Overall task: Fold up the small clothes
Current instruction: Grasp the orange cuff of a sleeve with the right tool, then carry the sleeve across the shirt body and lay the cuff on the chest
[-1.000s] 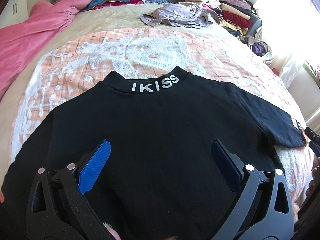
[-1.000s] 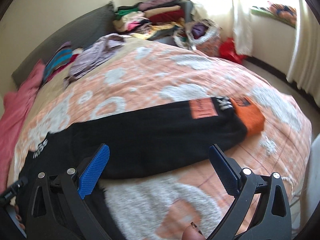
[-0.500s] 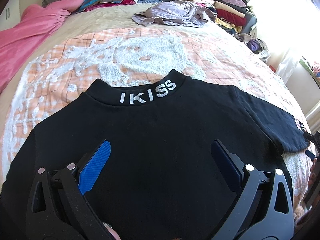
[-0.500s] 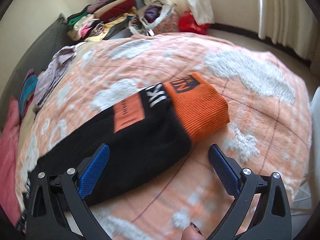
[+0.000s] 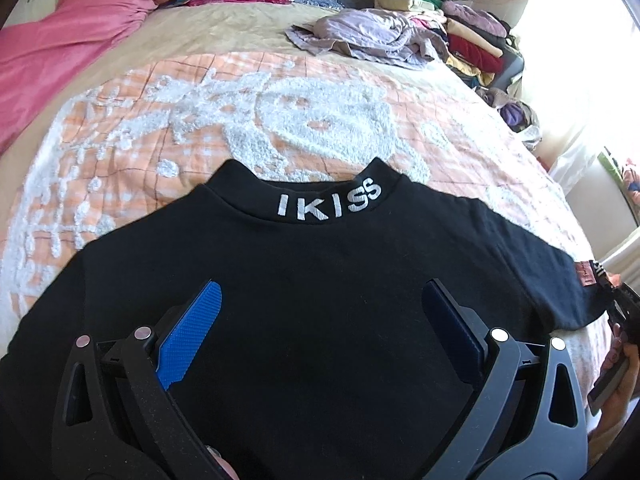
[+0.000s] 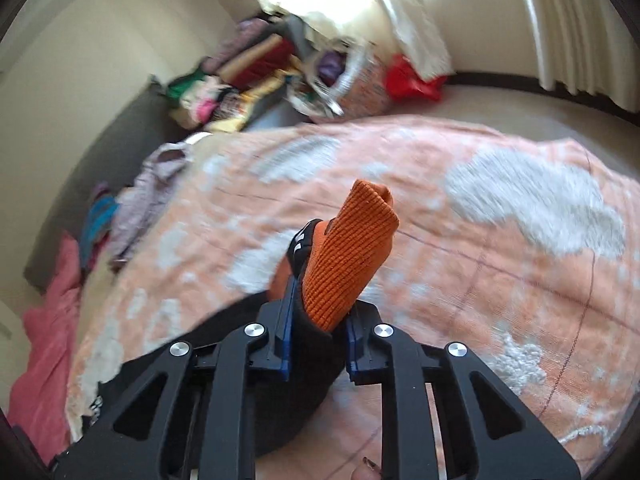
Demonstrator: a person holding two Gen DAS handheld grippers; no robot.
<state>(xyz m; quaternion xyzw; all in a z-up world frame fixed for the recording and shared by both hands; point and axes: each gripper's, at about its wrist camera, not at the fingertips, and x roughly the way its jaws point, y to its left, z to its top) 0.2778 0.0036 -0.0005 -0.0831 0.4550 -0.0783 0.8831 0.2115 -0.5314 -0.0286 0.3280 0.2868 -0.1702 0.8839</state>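
A black sweater [image 5: 340, 280] with white "IKISS" on its collar lies flat, collar away from me, on the orange and white bedspread [image 5: 280, 120]. My left gripper [image 5: 320, 312] hovers open over the sweater's chest, empty. My right gripper [image 6: 318, 320] is shut on the sweater's right sleeve at its orange ribbed cuff [image 6: 348, 248], which sticks up between the fingers. The black sleeve [image 6: 288, 400] trails back under the gripper. In the left wrist view the right gripper [image 5: 620, 312] shows at the sleeve end.
A pink blanket [image 5: 68, 40] lies at the left of the bed. A crumpled lilac garment [image 5: 372, 36] and a stack of folded clothes [image 5: 460, 32] sit at the far end. A laundry bag [image 6: 344, 80] and curtains [image 6: 572, 28] stand beyond the bed.
My right gripper moved onto the sleeve end and closed on the orange cuff, lifting it. My left gripper stayed open over the sweater, shifting only slightly.
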